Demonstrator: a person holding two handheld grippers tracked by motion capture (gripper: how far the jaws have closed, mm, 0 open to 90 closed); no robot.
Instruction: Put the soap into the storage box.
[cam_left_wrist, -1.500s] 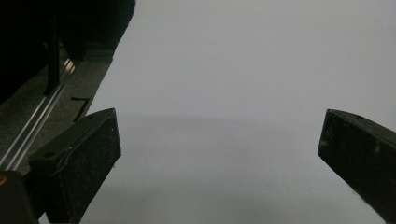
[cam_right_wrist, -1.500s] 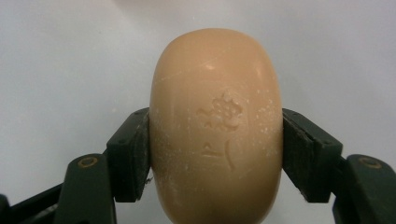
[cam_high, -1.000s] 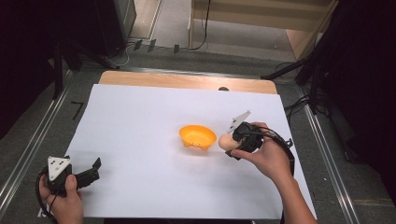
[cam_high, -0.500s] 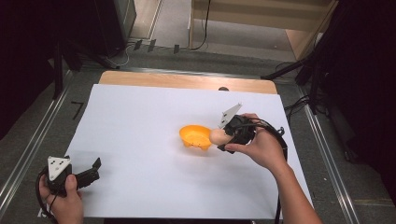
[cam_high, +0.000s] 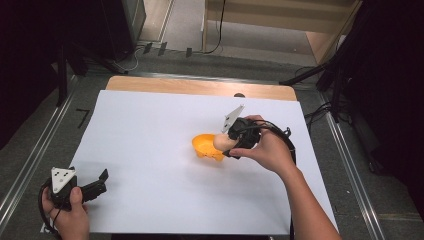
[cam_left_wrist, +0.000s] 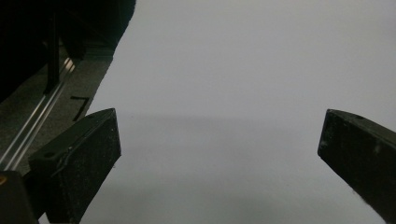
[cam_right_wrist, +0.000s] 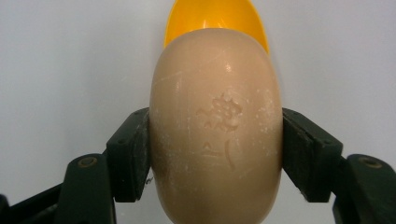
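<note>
A tan oval bar of soap (cam_right_wrist: 215, 126) with a stamped mark is clamped between the jaws of my right gripper (cam_high: 227, 146). It hangs over the near right edge of an orange bowl (cam_high: 206, 146) that stands on the white sheet (cam_high: 150, 140), right of centre. In the right gripper view the orange bowl (cam_right_wrist: 215, 21) shows just behind the soap. My left gripper (cam_high: 100, 182) rests at the sheet's near left corner, jaws wide apart, with nothing between them; its fingers (cam_left_wrist: 77, 158) frame bare white sheet.
The white sheet covers a wooden table top (cam_high: 200, 87). Metal rails (cam_high: 30, 160) run along both sides of the table. Cables and stand legs (cam_high: 150, 50) lie on the floor beyond the far edge.
My right gripper has carried the soap leftward and a little away, from beside the bowl to over its right edge. The left gripper has stayed put.
</note>
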